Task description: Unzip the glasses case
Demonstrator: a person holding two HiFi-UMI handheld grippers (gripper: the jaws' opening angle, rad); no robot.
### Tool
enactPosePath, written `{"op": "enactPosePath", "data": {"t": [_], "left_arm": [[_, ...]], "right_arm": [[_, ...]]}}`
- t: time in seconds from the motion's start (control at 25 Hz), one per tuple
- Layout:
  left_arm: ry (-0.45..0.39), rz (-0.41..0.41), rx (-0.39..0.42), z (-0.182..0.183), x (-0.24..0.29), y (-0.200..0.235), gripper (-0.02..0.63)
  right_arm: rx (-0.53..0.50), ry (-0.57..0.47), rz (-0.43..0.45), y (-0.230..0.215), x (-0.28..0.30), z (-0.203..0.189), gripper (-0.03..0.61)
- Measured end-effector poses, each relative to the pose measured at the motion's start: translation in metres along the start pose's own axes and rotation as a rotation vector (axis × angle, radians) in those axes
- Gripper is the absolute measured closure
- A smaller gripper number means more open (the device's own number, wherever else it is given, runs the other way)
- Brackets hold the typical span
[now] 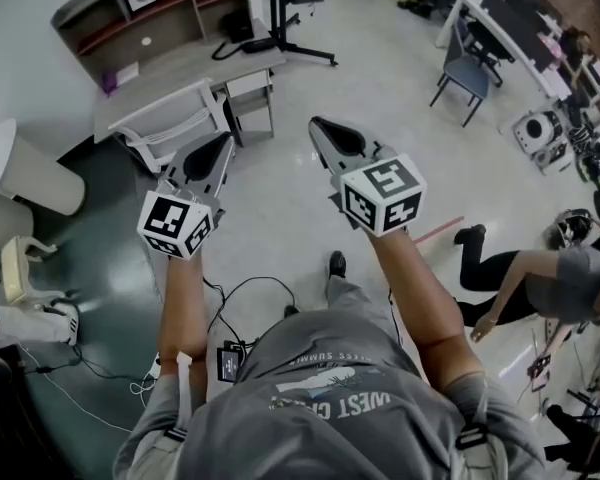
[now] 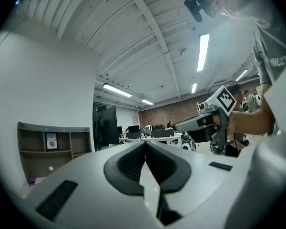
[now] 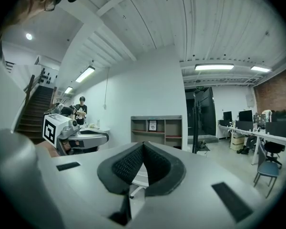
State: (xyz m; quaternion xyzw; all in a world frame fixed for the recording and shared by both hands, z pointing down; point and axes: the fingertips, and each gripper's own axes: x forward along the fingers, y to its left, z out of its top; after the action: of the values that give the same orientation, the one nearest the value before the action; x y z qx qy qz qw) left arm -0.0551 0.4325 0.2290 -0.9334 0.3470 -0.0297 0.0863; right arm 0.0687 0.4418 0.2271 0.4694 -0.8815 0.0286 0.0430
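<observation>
No glasses case shows in any view. In the head view I hold both grippers out level over the floor, side by side and apart. My left gripper (image 1: 223, 139) has its jaws closed together with nothing between them, and its dark pads (image 2: 133, 162) meet at the tip (image 2: 145, 143). My right gripper (image 1: 316, 124) is likewise shut and empty, its ribbed pads (image 3: 158, 165) touching in the right gripper view (image 3: 143, 144). Each gripper view also catches the other gripper: the right gripper (image 2: 178, 126) and the left gripper (image 3: 106, 136), both held in mid-air.
A shelf unit (image 1: 130, 18) stands by the wall at upper left, with a white chair (image 1: 175, 128) and a small table (image 1: 250, 86) just ahead of the grippers. A black stand (image 1: 280, 28), a blue chair (image 1: 465, 73), desks and a seated person (image 1: 540, 278) lie to the right. Cables (image 1: 230, 298) trail on the floor.
</observation>
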Motion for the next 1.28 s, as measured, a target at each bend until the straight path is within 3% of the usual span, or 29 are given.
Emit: {"op": "enactPosePath", "data": {"t": [0.76,1.28], "left_arm": [[0.127,0.173,0.009,-0.025,0.150,0.055,0.614],[0.179,0.182,0.019,-0.032,0.242,0.057,0.614]], "right_arm": [[0.093,0.001,0.163,-0.181,0.099,-0.016,0.568],[0.154,-0.003,0.187,-0.276,0.121,-0.027,0.568]]}}
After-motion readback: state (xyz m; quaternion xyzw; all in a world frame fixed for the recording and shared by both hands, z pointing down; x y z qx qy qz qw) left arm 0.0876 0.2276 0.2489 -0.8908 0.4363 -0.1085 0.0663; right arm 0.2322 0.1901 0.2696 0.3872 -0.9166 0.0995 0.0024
